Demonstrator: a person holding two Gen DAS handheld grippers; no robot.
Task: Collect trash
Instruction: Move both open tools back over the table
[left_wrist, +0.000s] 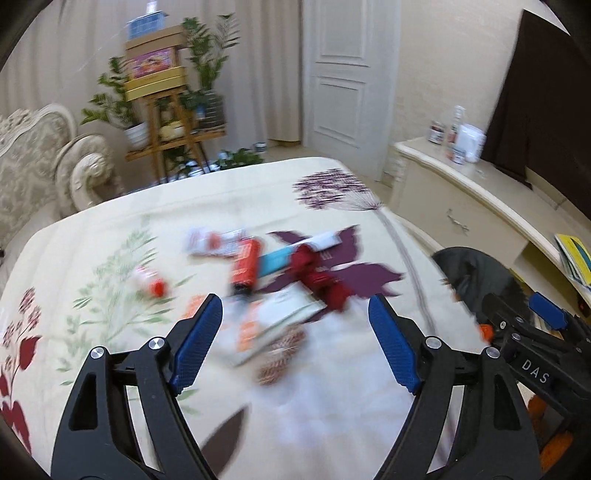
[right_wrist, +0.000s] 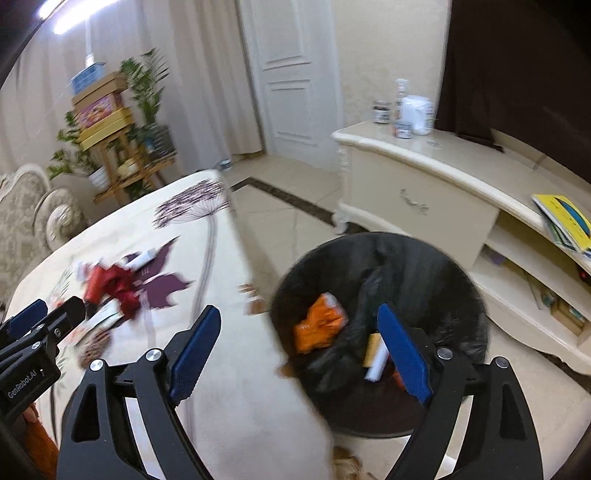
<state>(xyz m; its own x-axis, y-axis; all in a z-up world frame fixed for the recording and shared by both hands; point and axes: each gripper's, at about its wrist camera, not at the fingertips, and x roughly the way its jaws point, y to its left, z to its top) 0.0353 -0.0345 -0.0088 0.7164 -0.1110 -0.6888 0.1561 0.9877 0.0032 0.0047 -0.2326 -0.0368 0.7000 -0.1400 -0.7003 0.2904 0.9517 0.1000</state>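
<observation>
Both grippers released, jaws spread wide, nothing held. Left gripper (left_wrist: 295, 306) hangs over the floral-cloth table (left_wrist: 110, 236), above a blurred litter pile: red crumpled wrapper (left_wrist: 321, 280), red tube (left_wrist: 245, 267), white-orange packets (left_wrist: 266, 325). Right gripper (right_wrist: 299, 317) sits at the table edge beside the black-lined trash bin (right_wrist: 424, 266) on the floor; orange wrapper (right_wrist: 319, 321) and a white packet (right_wrist: 376, 356) lie inside.

A floral-covered bench (left_wrist: 122, 266) carried blurred trash: a red wrapper (left_wrist: 319, 280), a red tube (left_wrist: 245, 267), a white packet (left_wrist: 212, 242) and a carton (left_wrist: 280, 317). Beside it, a black bin (right_wrist: 424, 266) stood on the floor (right_wrist: 280, 199).
</observation>
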